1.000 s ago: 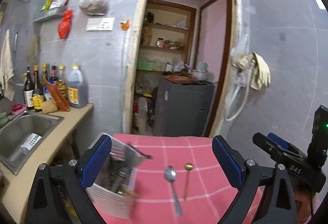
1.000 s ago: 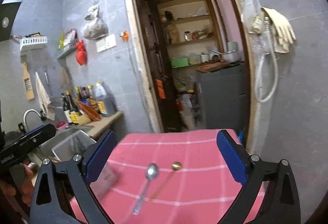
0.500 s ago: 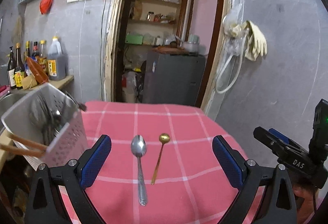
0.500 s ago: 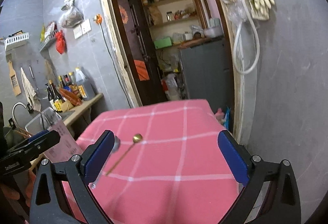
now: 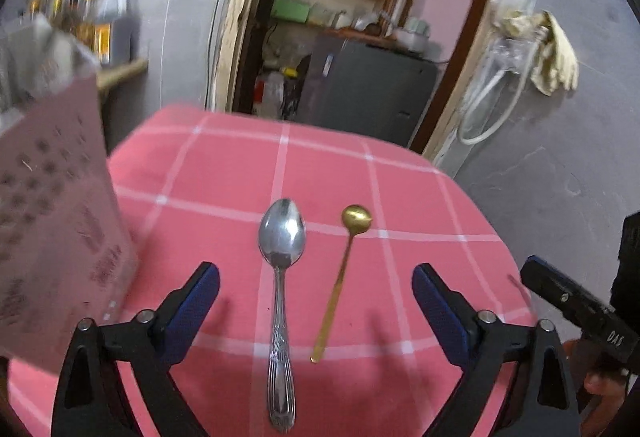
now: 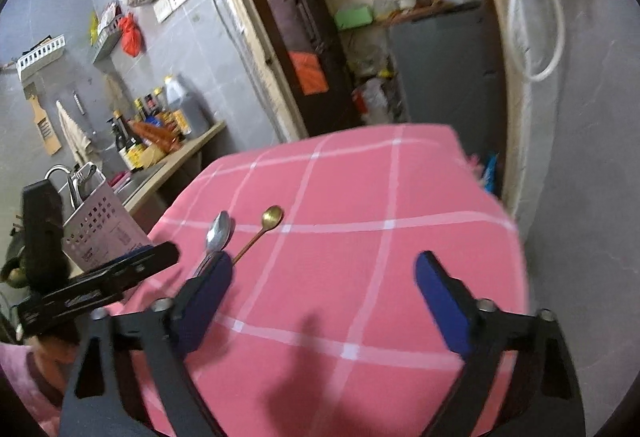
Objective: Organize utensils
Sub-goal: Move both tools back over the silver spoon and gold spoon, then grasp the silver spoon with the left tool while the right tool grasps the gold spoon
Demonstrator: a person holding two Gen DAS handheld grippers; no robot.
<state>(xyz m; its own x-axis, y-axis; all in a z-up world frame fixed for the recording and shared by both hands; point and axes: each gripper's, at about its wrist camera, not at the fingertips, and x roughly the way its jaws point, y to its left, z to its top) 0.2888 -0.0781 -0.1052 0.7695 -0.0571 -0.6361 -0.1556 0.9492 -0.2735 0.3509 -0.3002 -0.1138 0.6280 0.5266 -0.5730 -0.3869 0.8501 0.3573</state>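
A silver spoon (image 5: 280, 277) and a thin gold spoon (image 5: 344, 269) lie side by side on the pink checked tablecloth (image 5: 224, 165). My left gripper (image 5: 316, 297) hovers over both, its jaws wide and closing, the two handles lying between them untouched. A perforated metal utensil holder (image 5: 52, 237) stands at the table's left edge. In the right wrist view the silver spoon (image 6: 218, 233) and gold spoon (image 6: 264, 227) lie just left of my right gripper (image 6: 322, 283), whose jaws are closing with only bare cloth between them. The holder (image 6: 102, 229) shows behind the left gripper's body.
A counter with sauce bottles (image 6: 160, 125) and a sink tap (image 6: 58, 173) runs along the left wall. Behind the table a doorway opens onto a grey cabinet (image 5: 368, 89) and shelves. A hose and gloves (image 5: 552, 53) hang on the right wall.
Both grippers have dropped toward the table and tilted down. The spoons now look larger and lie between the left jaws. Both pairs of jaws have narrowed a little.
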